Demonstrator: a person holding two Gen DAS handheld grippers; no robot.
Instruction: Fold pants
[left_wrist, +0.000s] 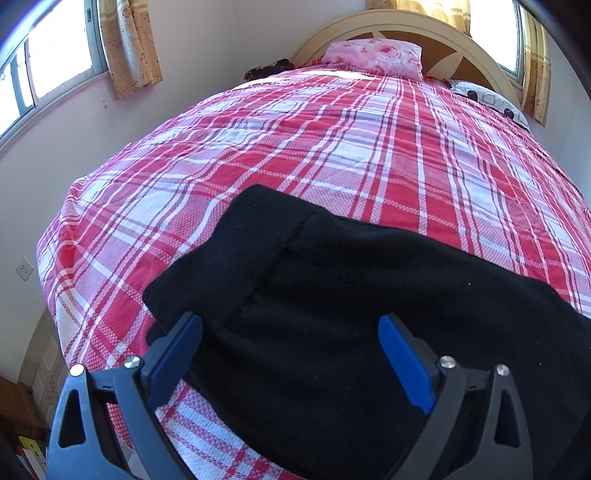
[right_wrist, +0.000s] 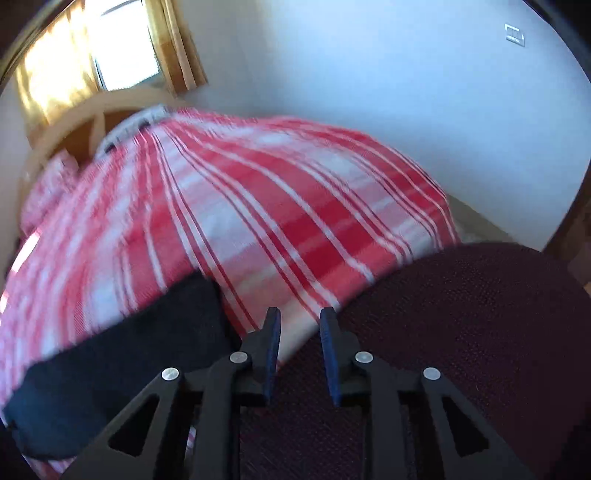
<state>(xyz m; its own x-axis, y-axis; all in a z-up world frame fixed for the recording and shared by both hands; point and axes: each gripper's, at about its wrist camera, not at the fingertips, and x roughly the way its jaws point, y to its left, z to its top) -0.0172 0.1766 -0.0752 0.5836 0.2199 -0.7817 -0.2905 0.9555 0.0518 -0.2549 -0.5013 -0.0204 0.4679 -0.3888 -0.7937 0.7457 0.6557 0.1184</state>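
Black pants (left_wrist: 332, 314) lie folded over on the red plaid bedspread (left_wrist: 295, 147), with a seam running down the near part. My left gripper (left_wrist: 290, 328) hovers over their near end, wide open; its blue pads (left_wrist: 402, 362) straddle the cloth without pressing on it. In the blurred right wrist view one end of the pants (right_wrist: 110, 350) lies at the lower left. My right gripper (right_wrist: 300, 314) is to the right of that end, apart from it. Its jaws stand a narrow gap apart with nothing between them, only bedspread (right_wrist: 258, 206) behind.
A pink floral pillow (left_wrist: 373, 55) and a patterned pillow (left_wrist: 491, 99) lie by the wooden headboard (left_wrist: 406, 27). Windows with yellow curtains (left_wrist: 129, 40) flank the bed. Dark maroon mesh fabric (right_wrist: 461, 332) fills the lower right of the right wrist view. A white wall (right_wrist: 369, 66) borders the bed's far side.
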